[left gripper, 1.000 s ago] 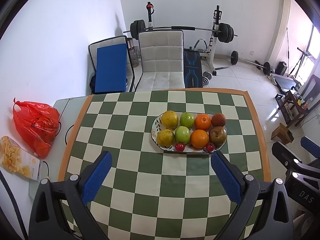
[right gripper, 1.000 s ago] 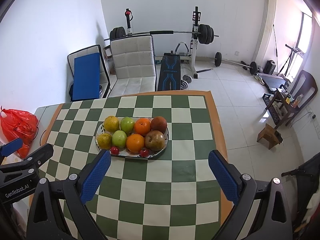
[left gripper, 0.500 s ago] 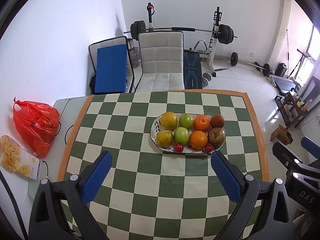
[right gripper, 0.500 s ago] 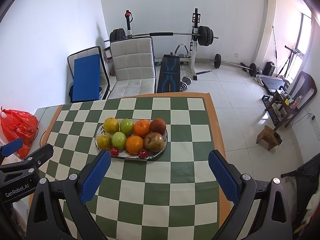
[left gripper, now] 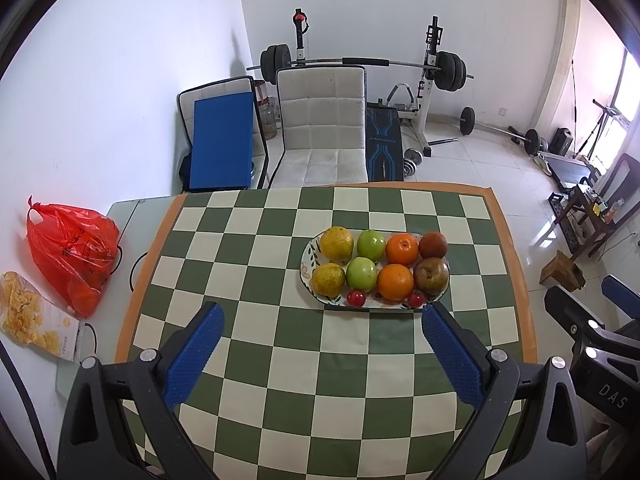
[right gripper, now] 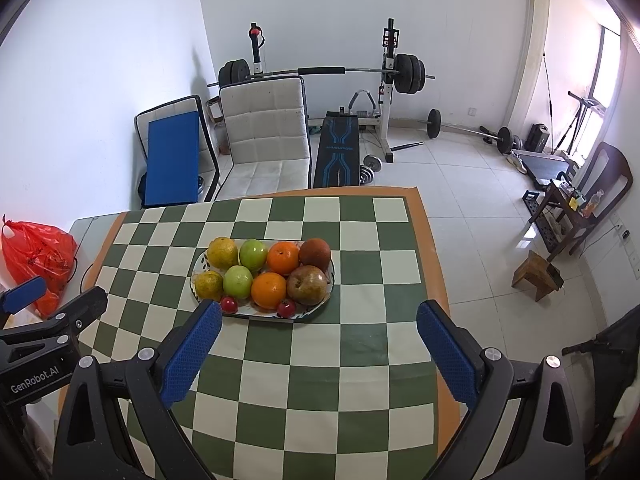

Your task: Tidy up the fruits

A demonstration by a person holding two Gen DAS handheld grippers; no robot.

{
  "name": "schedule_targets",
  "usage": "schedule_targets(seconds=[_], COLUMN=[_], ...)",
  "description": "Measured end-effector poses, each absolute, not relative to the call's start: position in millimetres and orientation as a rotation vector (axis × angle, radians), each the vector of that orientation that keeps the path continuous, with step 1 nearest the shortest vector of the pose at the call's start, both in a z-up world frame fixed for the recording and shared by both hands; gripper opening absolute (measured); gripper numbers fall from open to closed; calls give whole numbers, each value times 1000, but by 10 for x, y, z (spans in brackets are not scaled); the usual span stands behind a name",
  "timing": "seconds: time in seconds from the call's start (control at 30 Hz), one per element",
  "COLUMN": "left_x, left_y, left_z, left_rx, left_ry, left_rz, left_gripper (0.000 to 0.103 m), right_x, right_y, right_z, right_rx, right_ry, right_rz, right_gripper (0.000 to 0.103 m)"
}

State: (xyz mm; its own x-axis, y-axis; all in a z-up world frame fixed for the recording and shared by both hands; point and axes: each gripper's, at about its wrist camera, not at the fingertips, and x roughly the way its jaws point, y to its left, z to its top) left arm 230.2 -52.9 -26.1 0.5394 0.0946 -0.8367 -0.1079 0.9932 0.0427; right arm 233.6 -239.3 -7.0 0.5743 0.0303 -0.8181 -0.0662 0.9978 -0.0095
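Note:
An oval patterned plate (left gripper: 307, 267) (right gripper: 197, 270) sits mid-table on the green checked cloth. On it lie two rows of fruit: two yellow citrus (left gripper: 337, 243), two green apples (left gripper: 361, 273), two oranges (left gripper: 395, 281) and two brownish fruits (left gripper: 431, 275), with two small red fruits (left gripper: 355, 298) at the front rim. My left gripper (left gripper: 322, 320) hovers open above the near table, short of the plate. The right gripper (right gripper: 319, 320) is open too, its left finger close to the plate's front rim. Neither holds anything.
A red plastic bag (left gripper: 72, 254) and a snack packet (left gripper: 34, 318) lie on the grey surface left of the cloth. Behind the table stand a white chair (left gripper: 322, 128), a blue-padded chair (left gripper: 222, 140) and a barbell rack (left gripper: 432, 68). A small wooden stool (right gripper: 536, 274) stands on the floor to the right.
Both grippers have drawn back slightly and risen; the plate looks a little farther away. Both stay open, and the fruit has not moved.

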Motion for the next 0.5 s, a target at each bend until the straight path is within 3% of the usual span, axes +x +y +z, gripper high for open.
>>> schedule_targets(seconds=[0.5], left_x=[2317], left_y=[-563], left_z=[-223], left_rx=[-19], left_ry=[992], left_rz=[122], left_gripper=[101], right_x=[2332], right_y=[-2390], right_z=[-30], right_rx=[-26], right_ry=[961], right_rz=[57], right_gripper=[100])
